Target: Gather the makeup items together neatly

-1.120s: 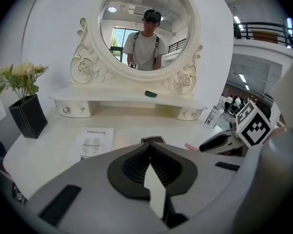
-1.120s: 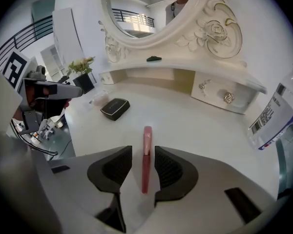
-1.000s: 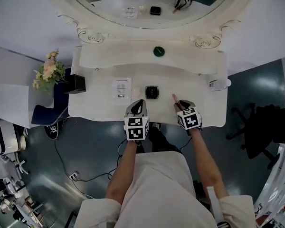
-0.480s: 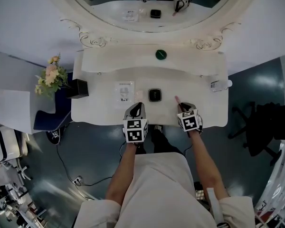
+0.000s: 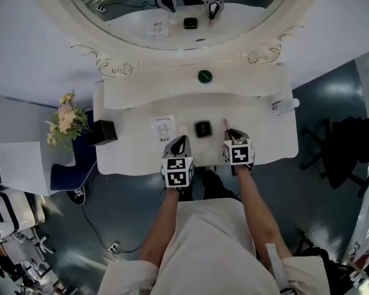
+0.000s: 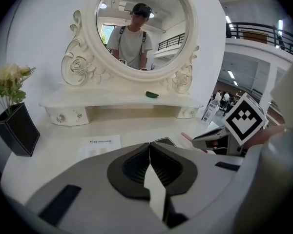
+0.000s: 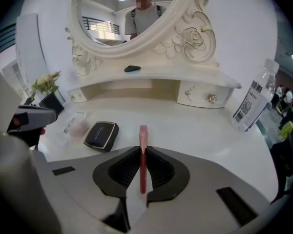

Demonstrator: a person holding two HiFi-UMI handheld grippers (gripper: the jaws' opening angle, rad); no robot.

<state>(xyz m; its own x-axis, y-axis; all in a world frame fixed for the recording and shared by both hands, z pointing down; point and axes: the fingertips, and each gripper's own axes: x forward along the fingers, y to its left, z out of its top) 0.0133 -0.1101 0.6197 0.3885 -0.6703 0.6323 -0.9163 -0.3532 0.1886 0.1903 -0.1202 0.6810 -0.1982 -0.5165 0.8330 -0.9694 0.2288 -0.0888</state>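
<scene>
**Pink stick clamped in the right hand-held gripper beside the compact**

The right hand-held gripper (image 7: 142, 152) has just been closing its jaws, and they now pinch a slim pink stick (image 7: 143, 145) between the ribbed pads. The stick's far end juts past the jaw tips toward the mirror (image 5: 190, 5). From the head view, this gripper (image 5: 228, 131) sits over the front of the white counter (image 5: 264, 140), with the pink stick (image 5: 225, 123) just right of the black compact (image 5: 202, 129).

The left hand-held gripper (image 6: 149, 150) is clenched with its jaws pressed together and nothing between them. It hovers near the counter's front edge (image 5: 181, 139), close to the compact's left front corner.

A clear packet (image 5: 163, 128) lies flat to the left of the compact. The three makeup items form a loose row along the middle of the counter.

A green object (image 5: 204, 76) rests on the raised shelf (image 5: 147, 78) below the mirror. A bottle (image 5: 284, 106) lies at the right end of the counter, and a black vase (image 5: 101, 131) with flowers (image 5: 66, 117) stands at the left end.
</scene>
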